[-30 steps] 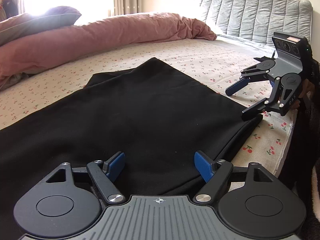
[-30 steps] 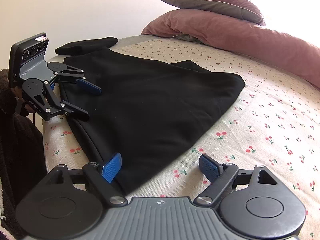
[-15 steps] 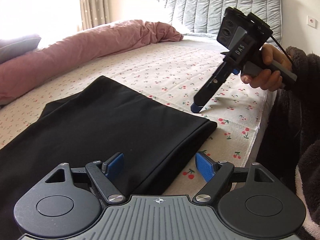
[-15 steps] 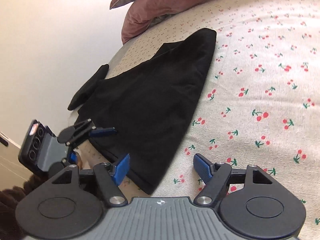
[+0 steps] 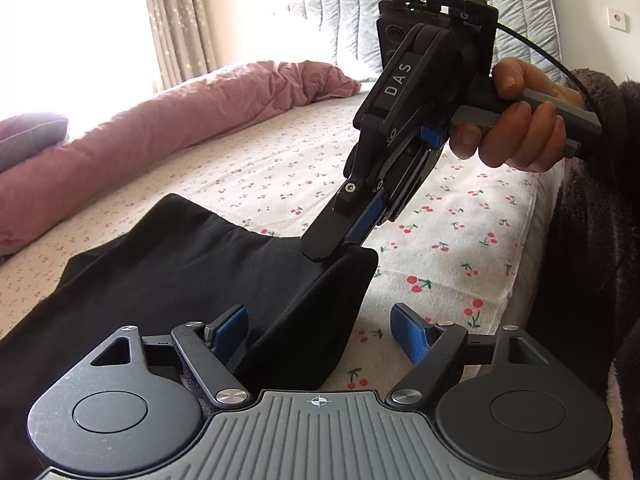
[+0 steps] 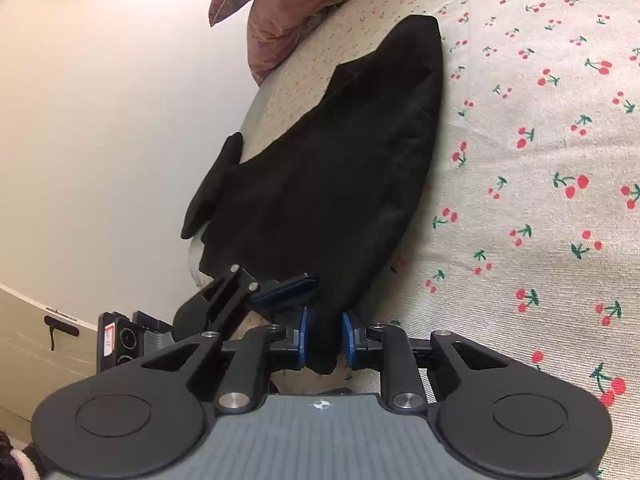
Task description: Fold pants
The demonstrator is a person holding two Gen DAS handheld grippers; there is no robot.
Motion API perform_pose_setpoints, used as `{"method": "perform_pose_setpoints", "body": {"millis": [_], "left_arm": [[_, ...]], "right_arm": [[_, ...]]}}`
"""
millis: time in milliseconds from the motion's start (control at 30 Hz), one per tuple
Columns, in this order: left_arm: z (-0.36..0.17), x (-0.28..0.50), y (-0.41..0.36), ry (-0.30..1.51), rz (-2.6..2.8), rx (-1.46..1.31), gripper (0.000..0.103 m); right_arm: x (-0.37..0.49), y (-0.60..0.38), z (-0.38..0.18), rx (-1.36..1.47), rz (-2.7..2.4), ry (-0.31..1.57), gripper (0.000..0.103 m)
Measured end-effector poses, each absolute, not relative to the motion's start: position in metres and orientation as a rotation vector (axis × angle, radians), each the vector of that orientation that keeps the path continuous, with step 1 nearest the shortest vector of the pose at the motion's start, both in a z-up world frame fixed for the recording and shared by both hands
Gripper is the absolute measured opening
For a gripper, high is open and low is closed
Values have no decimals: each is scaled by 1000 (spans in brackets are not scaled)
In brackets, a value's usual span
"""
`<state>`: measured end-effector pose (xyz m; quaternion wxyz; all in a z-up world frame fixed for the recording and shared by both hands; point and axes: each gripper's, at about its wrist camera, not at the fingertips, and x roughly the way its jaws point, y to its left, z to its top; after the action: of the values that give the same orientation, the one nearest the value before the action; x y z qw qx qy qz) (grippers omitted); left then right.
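Black pants (image 5: pixel 180 272) lie along the near edge of a cherry-print bed sheet (image 5: pixel 460 232). In the left wrist view my left gripper (image 5: pixel 320 326) is open, its left pad over the pants' near corner and its right pad over the sheet. My right gripper (image 5: pixel 340 240) comes down from the upper right onto that corner. In the right wrist view the right gripper (image 6: pixel 324 338) is shut on the corner of the pants (image 6: pixel 340 168), with black cloth pinched between its blue pads. The left gripper's fingers (image 6: pixel 288 288) show just to its left.
A pink duvet (image 5: pixel 180 120) and pillow (image 5: pixel 28 140) lie across the far side of the bed. A grey quilted headboard (image 5: pixel 400 8) stands behind. The bed edge and a white wall (image 6: pixel 100 120) lie to the left in the right wrist view.
My right gripper has come down onto the near corner of the pants and shut on it, lifting the cloth a little. My left gripper has stayed open and moved closer to that corner.
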<state>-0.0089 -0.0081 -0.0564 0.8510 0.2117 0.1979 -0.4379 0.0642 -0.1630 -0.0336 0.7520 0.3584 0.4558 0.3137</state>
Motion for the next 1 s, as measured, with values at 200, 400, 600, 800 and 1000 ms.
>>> {"method": "perform_pose_setpoints", "body": {"millis": [200, 400, 600, 800, 1000], "left_arm": [[-60, 3, -25, 425, -734, 450, 46], [-63, 8, -23, 461, -718, 419, 36], [-60, 20, -19, 518, -723, 365, 32], [-60, 25, -15, 545, -724, 318, 31], [-62, 24, -13, 549, -726, 296, 31]], "right_arm": [[72, -169, -18, 768, 708, 934, 28], [95, -189, -41, 808, 524, 988, 53], [135, -189, -58, 891, 495, 1008, 35], [171, -187, -58, 869, 453, 944, 20], [206, -188, -67, 871, 404, 850, 3]]}}
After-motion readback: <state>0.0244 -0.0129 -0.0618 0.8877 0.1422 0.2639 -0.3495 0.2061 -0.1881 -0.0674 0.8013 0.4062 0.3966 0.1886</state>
